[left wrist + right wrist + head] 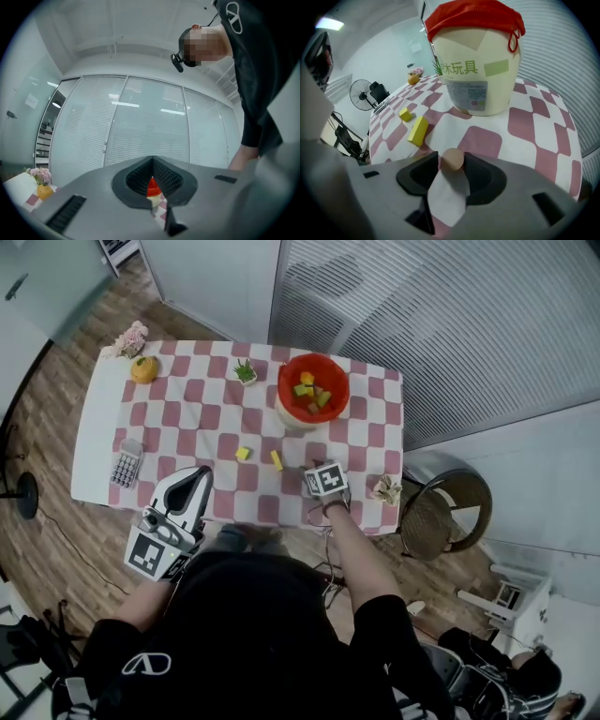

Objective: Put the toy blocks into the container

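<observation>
Tan round block: near right on the table, clamped between the right gripper jaws, likely for lifting.
Yellow cube, yellow bar: loose to its left, waiting.
Container: far centre, open-topped for drops.
Left gripper: jaws together, empty, parked near left.

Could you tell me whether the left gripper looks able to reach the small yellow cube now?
Probably yes: the small yellow cube lies in the open on the tablecloth, with nothing between it and the left gripper, whose jaws are together and would need opening first.
</observation>
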Demonstrator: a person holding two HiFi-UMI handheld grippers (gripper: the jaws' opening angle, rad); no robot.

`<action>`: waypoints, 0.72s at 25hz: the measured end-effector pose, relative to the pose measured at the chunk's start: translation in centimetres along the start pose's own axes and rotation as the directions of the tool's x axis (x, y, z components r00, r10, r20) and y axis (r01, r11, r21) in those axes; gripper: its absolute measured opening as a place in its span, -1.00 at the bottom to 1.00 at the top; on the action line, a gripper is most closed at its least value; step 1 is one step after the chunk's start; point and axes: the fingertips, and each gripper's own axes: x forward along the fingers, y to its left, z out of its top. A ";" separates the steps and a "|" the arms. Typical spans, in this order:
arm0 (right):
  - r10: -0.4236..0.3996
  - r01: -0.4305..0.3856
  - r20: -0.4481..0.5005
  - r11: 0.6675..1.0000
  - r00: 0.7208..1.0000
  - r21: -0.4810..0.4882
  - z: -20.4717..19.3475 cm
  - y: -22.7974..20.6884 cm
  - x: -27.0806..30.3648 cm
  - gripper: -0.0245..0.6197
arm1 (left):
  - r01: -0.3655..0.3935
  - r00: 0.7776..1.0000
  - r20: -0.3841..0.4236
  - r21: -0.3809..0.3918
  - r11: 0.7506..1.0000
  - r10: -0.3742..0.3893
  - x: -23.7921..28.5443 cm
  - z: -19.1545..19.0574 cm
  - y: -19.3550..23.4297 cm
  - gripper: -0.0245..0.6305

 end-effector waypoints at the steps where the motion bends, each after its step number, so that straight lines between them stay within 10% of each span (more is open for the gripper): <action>1: -0.004 0.004 -0.005 1.000 1.000 0.005 0.0 -0.2 0.0 -0.39 | 0.002 1.000 0.001 -0.002 1.000 -0.002 0.0 0.0 0.0 -0.91; 18: 0.005 -0.005 0.018 1.000 1.000 -0.001 1.5 -0.5 -1.8 -0.46 | 0.019 1.000 0.019 0.005 1.000 -0.019 0.3 0.4 -0.6 -0.91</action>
